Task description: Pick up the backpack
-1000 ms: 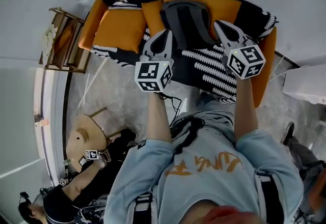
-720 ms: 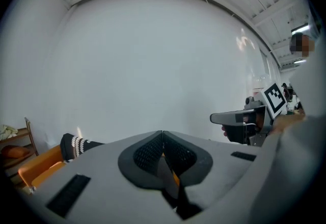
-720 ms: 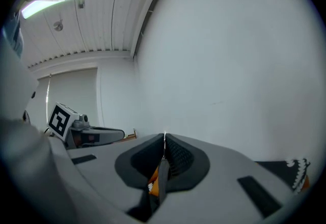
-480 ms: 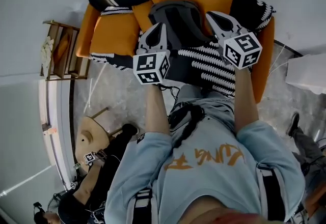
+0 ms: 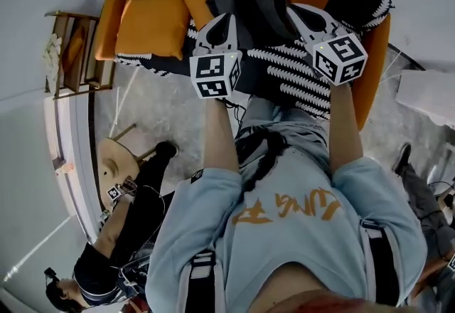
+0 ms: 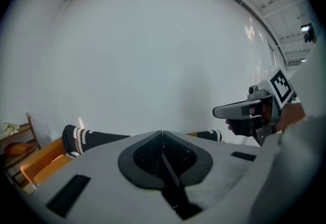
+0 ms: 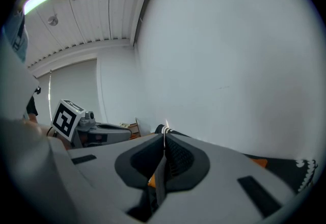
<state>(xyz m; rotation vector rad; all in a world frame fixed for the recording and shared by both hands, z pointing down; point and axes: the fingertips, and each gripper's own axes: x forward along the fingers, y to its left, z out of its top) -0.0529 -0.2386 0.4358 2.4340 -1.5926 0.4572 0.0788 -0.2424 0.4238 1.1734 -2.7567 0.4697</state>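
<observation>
A dark grey backpack (image 5: 249,9) stands on the seat of an orange sofa (image 5: 371,70), against the sofa's back cushion and on its black-and-white striped blanket (image 5: 298,84). The left hand-held gripper (image 5: 228,20) and the right hand-held gripper (image 5: 297,11) flank it over the sofa, each with jaws pressed together on nothing. A wooden shelf (image 5: 71,55) stands beside the sofa's end

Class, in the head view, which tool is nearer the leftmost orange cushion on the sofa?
Left. The left tool hovers just right of the orange cushion. The right tool is on the far side of the backpack, farther from the cushion.
</observation>
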